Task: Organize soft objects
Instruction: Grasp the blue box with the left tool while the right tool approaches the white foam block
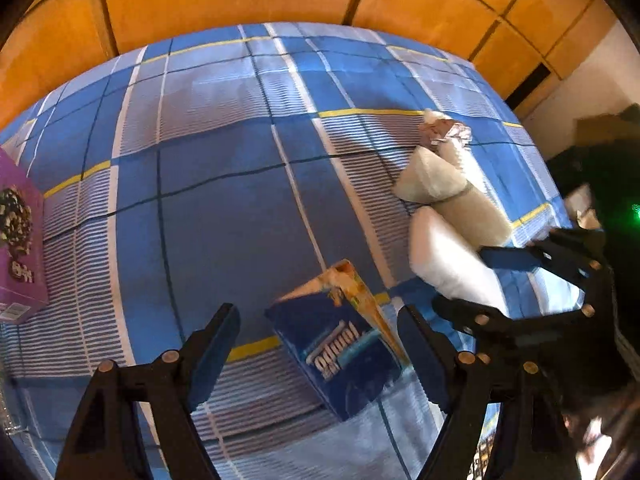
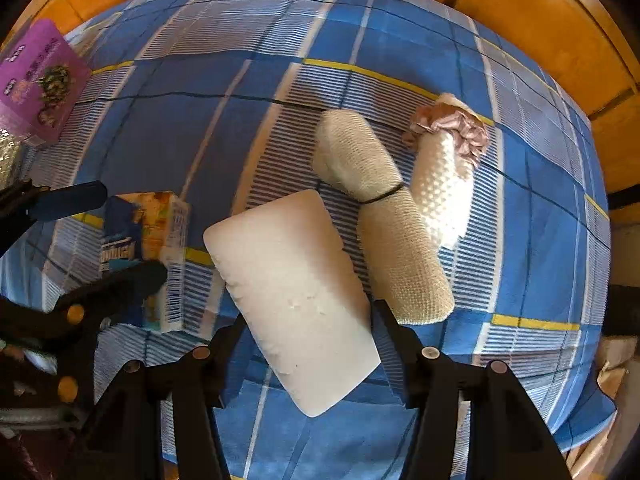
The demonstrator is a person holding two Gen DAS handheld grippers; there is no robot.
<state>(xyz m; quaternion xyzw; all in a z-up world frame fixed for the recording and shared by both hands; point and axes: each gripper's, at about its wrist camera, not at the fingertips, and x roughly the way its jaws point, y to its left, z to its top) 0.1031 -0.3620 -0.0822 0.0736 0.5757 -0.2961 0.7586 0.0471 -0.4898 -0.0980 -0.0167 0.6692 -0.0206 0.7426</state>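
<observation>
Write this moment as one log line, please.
left tongs: open over blue tissue box | right tongs: open around white rectangular foam block | surface: blue plaid bedsheet

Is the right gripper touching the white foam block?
Cannot tell. In the right wrist view the right gripper straddles the white foam block, jaws wide, but the block hides any contact.
</observation>
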